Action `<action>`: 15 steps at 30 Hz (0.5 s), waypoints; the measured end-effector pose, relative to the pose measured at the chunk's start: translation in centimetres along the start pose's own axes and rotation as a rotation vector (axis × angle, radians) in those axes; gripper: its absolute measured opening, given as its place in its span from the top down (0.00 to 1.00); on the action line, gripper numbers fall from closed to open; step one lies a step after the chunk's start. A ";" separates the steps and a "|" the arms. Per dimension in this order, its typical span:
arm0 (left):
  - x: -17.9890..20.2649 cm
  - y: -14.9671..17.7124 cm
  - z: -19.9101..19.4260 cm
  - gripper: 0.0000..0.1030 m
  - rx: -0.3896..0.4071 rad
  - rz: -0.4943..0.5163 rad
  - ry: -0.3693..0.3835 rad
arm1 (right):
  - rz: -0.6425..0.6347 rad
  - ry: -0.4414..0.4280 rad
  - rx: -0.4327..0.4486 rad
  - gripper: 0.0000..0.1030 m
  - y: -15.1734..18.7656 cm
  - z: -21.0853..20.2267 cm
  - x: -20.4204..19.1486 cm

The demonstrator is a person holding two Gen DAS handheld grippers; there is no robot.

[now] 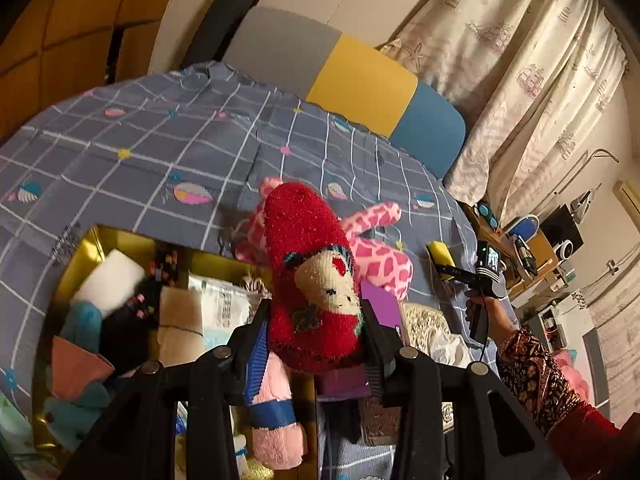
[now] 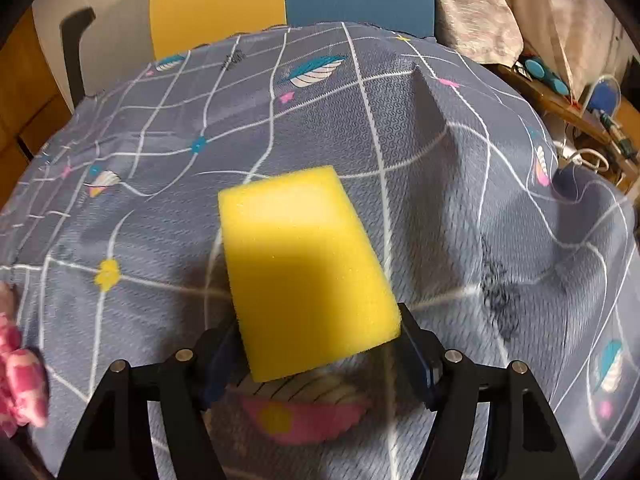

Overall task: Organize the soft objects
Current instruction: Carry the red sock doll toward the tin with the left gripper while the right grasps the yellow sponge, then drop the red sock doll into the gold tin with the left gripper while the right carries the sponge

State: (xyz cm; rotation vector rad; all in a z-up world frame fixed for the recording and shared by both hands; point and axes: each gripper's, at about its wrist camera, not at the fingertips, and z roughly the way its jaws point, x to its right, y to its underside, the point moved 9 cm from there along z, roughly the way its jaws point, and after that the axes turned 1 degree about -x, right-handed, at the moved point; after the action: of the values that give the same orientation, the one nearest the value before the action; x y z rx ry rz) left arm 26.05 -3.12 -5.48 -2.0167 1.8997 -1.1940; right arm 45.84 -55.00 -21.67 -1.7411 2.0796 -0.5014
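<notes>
The left gripper (image 1: 316, 320) is holding a fluffy red sock with a knitted monkey face (image 1: 310, 276); its jaws are closed part-way onto the sock's lower bulk, one on each flank, and the fabric is bulging between them. The sock is standing up out of the jaws over the grey-blue grid-patterned bedsheet (image 1: 160, 152). Just beyond the jaws, a pink-and-white giraffe-patterned plush toy (image 1: 376, 256) is lying on the sheet. To the left of and below the jaws, a gold-walled storage box (image 1: 90, 246) is sitting open, crowded with soft items, among them a white foam block (image 1: 110, 280). The right gripper (image 2: 320, 344) is gripping a yellow rectangular foam sponge (image 2: 300, 264) by its near end; its jaws are standing moderately apart, matched to the sponge's width, and the sponge is projecting forward over the sheet. Whether the far end is touching the sheet cannot be told. In judgement, both items are light, soft and compressible, with no breakage risk. The sock is likely to slump or slide if held by a thin fold, so a hold across its thick middle is advisable. The sponge will spring back and may pivot from an end grip; a hold nearer its centre would be steadier.
</notes>
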 end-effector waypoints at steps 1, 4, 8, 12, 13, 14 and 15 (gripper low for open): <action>-0.2 0.2 0.1 0.61 -0.005 -0.003 0.005 | 0.010 0.000 0.006 0.30 0.2 -0.4 0.1; -0.9 1.4 0.5 0.61 -0.027 -0.024 0.018 | 0.048 -0.011 0.031 0.30 0.9 -1.9 0.3; -1.7 2.2 0.8 0.61 -0.046 -0.038 0.026 | 0.101 -0.022 0.054 0.30 2.0 -4.7 0.4; -2.8 3.2 0.2 0.61 -0.057 -0.053 0.029 | 0.074 0.007 0.104 0.30 3.6 -8.9 -0.6; -3.0 3.3 0.0 0.61 -0.058 -0.058 0.030 | 0.053 0.017 0.120 0.30 3.9 -9.9 -1.1; -3.3 3.5 -0.2 0.61 -0.062 -0.060 0.030 | 0.026 0.026 0.145 0.30 4.5 -11.5 -1.8; -3.8 3.7 -0.5 0.60 -0.062 -0.062 0.029 | 0.006 0.026 0.169 0.30 5.1 -13.0 -2.5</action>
State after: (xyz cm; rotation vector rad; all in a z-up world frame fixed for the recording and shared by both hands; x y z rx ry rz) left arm 23.23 -0.34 -8.99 -2.1155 1.9239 -1.2001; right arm 35.41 -51.34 -12.85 -1.6394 1.9968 -0.6806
